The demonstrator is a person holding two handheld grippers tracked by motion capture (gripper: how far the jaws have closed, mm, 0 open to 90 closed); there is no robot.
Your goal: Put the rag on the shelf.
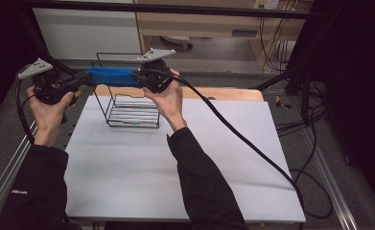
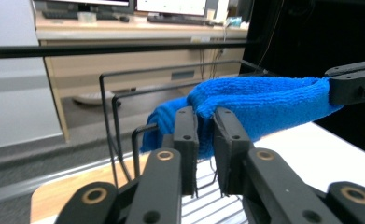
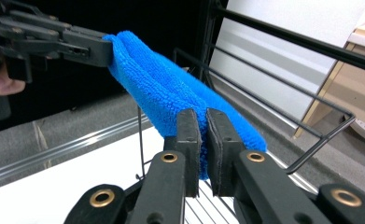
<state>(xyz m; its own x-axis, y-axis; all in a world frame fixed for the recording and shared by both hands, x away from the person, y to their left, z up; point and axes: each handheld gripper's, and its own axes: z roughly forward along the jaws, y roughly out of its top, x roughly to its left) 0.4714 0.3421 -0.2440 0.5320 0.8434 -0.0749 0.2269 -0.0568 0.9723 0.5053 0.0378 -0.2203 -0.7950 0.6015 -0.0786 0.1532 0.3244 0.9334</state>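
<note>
Blue microfiber cloth (image 1: 112, 76) stretched mid-air above the wire rack (image 1: 130, 111), upper left of frame; left gripper (image 1: 76, 82) and right gripper (image 1: 142, 76) jaws each clenched on an end—keep it taut, lower evenly over the top wire.

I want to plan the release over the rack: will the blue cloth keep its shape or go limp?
Probably limp: the blue cloth sags and folds between the left gripper and the right gripper. Its fluffy pile likely grips well. It seems light and may drape over the wire rack.
</note>
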